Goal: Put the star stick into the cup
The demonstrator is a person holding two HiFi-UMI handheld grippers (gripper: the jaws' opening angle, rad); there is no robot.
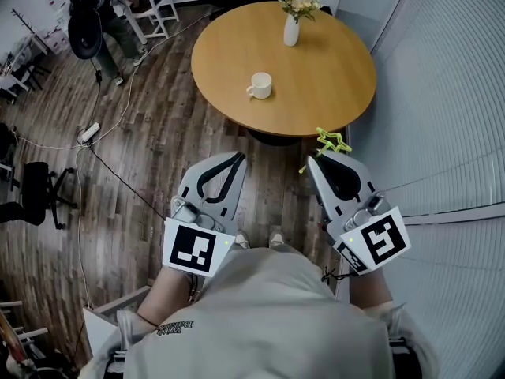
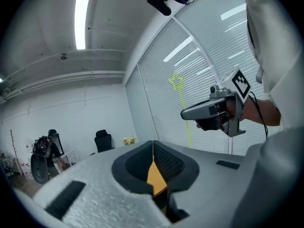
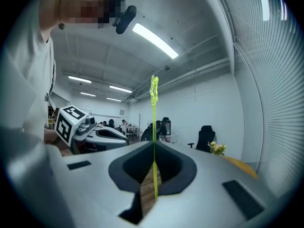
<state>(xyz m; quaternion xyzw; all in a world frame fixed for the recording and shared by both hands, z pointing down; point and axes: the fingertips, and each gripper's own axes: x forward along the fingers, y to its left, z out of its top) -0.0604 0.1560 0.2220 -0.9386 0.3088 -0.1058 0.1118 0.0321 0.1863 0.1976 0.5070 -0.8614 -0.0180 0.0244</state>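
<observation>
two grippers over a plank floor, the right one pinching the star stick just short of a round table.

no writing can be read: the small print on the person's shirt [image 1: 175,328] is too small to make out, and each gripper's cube shows only black-and-white square markers. at far left one black office chair [image 1: 35,186] and one white power strip [image 1: 89,132] sit on the dark wood floor [image 1: 158,125], with cables trailing across it. the left gripper [image 1: 237,159] has its jaws pressed together with nothing between them. on the round wooden table [image 1: 316,93] stand one white cup [image 1: 260,85] and, further back, one white vase [image 1: 291,31] of yellow flowers, well apart. the single yellow-green star stick [image 1: 332,141] rises from the right gripper [image 1: 313,164], whose jaws are clamped on its stem, beside the table's near edge and away from the cup. white blinds [image 1: 442,93] fill the right side.
</observation>
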